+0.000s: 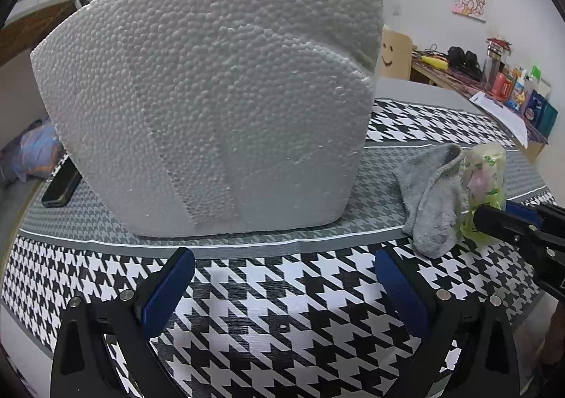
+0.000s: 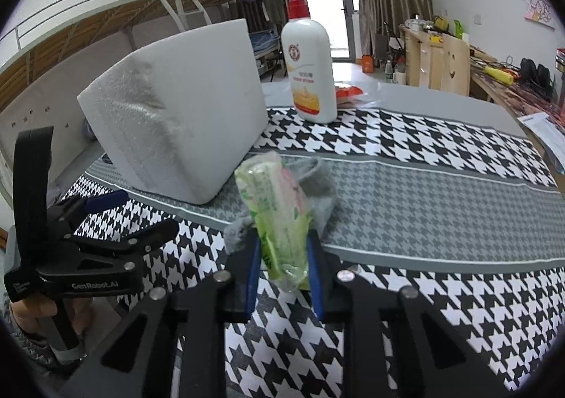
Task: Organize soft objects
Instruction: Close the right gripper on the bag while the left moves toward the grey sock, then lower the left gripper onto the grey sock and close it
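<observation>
The right gripper [image 2: 282,257] has its jaws clenched on the near end of a green tissue packet [image 2: 279,207], which lies partly on a grey sock [image 2: 317,186] on the grey band of the houndstooth cloth [image 2: 423,207] covering the counter, toward its right side. The left gripper [image 1: 282,278] hovers with its jaws released and nothing between them, facing a white foam block [image 1: 212,98] standing mid-counter. A lotion bottle [image 2: 310,70] stands beyond the block near the far edge, and a phone [image 1: 61,186] lies by the left edge.
</observation>
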`<state>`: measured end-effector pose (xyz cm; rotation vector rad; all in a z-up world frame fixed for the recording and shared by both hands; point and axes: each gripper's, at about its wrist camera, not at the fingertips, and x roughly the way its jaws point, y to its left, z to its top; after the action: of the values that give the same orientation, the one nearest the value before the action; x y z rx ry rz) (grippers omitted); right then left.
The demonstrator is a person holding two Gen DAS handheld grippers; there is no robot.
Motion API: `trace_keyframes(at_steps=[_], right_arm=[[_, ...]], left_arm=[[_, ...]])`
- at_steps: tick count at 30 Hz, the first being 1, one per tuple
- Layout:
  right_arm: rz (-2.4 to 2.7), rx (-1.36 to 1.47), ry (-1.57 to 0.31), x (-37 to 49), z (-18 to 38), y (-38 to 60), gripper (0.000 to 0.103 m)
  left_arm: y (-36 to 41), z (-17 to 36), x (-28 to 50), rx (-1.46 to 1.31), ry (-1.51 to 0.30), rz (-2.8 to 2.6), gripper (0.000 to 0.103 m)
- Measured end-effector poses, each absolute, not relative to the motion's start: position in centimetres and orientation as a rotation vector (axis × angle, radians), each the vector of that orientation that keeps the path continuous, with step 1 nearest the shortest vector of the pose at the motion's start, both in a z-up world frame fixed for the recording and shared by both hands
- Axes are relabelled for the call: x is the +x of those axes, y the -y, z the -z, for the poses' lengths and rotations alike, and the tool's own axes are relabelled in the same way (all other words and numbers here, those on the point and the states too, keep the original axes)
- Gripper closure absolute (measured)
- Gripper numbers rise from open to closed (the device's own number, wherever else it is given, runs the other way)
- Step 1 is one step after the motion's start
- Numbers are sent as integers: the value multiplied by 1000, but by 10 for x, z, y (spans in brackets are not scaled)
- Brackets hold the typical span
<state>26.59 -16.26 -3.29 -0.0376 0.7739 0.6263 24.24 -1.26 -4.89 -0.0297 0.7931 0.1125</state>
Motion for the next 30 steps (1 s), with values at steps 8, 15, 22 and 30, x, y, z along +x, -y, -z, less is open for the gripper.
trace_keyframes(at_steps=[8,15,22,30], right_arm=[[-603,-4,-761,261,31,177,75],[-558,28,-755,255,33,194,75],[-505,56,-742,249,32,213,75],[-457,98,-723,242,30,235,75]], left_arm=[[25,40,237,-3,-744,-67,1],[49,40,244,64,-728,-12,1],[70,39,258,85,-731,47,1],[97,34,274,118,-744,119,1]])
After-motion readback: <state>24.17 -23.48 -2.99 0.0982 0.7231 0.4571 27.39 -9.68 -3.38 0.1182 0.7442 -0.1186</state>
